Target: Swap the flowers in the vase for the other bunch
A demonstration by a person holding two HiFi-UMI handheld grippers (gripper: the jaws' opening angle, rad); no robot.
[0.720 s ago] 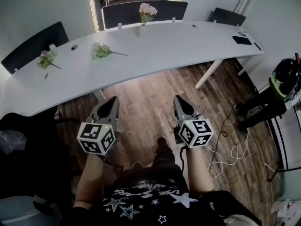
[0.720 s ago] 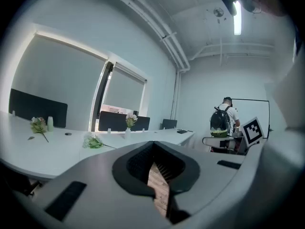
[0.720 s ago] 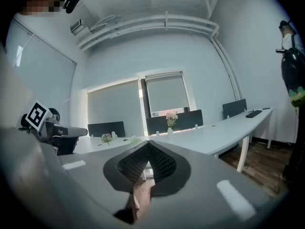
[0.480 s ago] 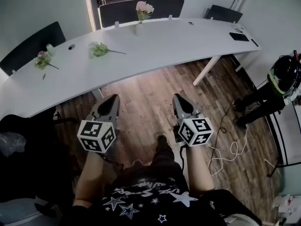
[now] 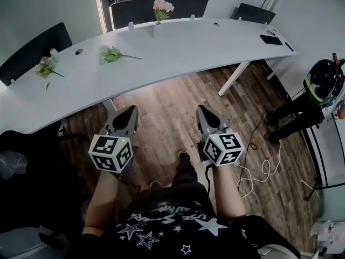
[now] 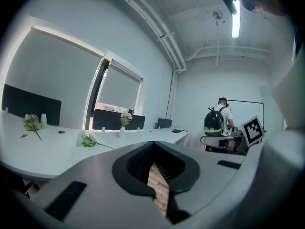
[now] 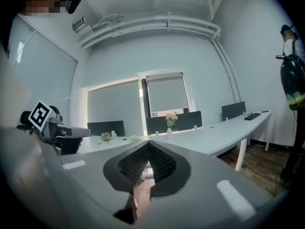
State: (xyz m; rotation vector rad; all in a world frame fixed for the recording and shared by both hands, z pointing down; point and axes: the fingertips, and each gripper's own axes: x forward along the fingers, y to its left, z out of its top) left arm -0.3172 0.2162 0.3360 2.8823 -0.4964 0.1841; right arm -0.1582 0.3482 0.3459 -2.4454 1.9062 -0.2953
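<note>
A: A long white curved table [image 5: 183,50] runs across the room in front of you, above a brown wooden floor [image 5: 167,107]. Black chairs [image 5: 188,9] stand behind it.

B: You stand well apart from this table. The small white vase [image 5: 154,32] is upright near the far edge, and the bunch of pale pink flowers [image 5: 161,6] is inside it.

A: Two more bunches lie flat on the table top, to the left of the vase. The green and white bunch [image 5: 110,54] is the nearer one. The pink bunch with green leaves [image 5: 43,68] is farther left, well apart from the vase.

B: Your two forearms reach forward, low in front of your body and almost parallel, one at each side of your legs. Both tools point toward the table and only a little downward, with a marker cube on the back of each.

A: The left gripper [image 5: 129,111] has its jaws pressed together with nothing between them. Its own view shows only the floor through the gap behind the tips.

B: The right gripper [image 5: 204,112] is the same: jaws closed, holding nothing, above the floor.

A: A person with a dark backpack [image 5: 323,85] stands at the right, beyond the end of the table.
</note>
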